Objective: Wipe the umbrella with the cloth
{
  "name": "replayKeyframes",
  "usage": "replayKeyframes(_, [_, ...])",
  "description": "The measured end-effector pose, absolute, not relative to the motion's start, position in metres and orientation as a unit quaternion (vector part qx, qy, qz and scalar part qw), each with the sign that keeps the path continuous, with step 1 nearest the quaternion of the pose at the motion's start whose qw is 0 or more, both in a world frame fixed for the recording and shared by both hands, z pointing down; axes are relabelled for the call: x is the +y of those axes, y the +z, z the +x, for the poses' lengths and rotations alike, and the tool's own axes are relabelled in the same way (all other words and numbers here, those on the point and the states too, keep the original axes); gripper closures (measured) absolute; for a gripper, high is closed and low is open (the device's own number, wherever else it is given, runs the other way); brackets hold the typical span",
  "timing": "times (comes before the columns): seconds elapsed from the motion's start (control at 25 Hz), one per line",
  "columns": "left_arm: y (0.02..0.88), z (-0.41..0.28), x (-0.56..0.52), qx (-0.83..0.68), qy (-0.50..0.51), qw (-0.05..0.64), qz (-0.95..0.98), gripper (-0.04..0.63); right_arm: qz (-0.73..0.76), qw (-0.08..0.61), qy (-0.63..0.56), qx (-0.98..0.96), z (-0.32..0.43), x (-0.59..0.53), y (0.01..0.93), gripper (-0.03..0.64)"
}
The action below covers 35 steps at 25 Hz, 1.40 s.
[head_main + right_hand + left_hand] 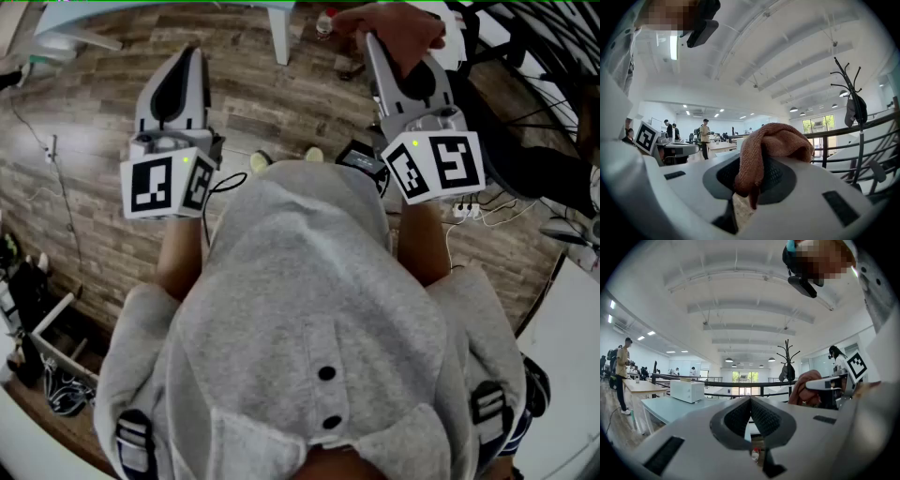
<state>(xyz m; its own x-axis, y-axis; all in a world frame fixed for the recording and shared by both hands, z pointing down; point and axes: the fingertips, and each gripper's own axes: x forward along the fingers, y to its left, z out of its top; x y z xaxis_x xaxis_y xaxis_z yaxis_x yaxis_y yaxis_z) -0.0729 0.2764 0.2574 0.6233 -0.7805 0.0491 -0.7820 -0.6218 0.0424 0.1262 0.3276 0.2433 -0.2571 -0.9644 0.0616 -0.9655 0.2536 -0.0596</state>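
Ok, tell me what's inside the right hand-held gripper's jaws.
A rust-brown terry cloth is clamped between the jaws of the right hand-held gripper, bunched over their tips with one corner hanging down. It covers where the jaws meet, so how deep the grip goes cannot be seen.

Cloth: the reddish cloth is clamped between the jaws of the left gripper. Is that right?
No. The cloth is clamped between the jaws of the right gripper, as the right gripper view shows. The left gripper is shut on nothing.

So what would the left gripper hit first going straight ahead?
Nothing close: the shut left gripper seems to point level over the pale table, so probably the black railing beyond it; depth is unclear.
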Motion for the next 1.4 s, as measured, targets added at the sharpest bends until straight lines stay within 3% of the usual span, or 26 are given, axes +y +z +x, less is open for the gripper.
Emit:
replayKeyframes(0.84, [0.255, -0.037, 0.303, -0.47, 0.032, 0.007, 0.882, 0.58, 0.558, -0.032, 0.042, -0.828, 0.144, 0.34, 0.246, 0.543])
replayKeyframes(1.4, [0.282, -0.048, 0.225, -0.46, 0.057, -0.004, 0.886, 0.58, 0.559, -0.007, 0.029, -0.829, 0.127, 0.27, 0.262, 0.543])
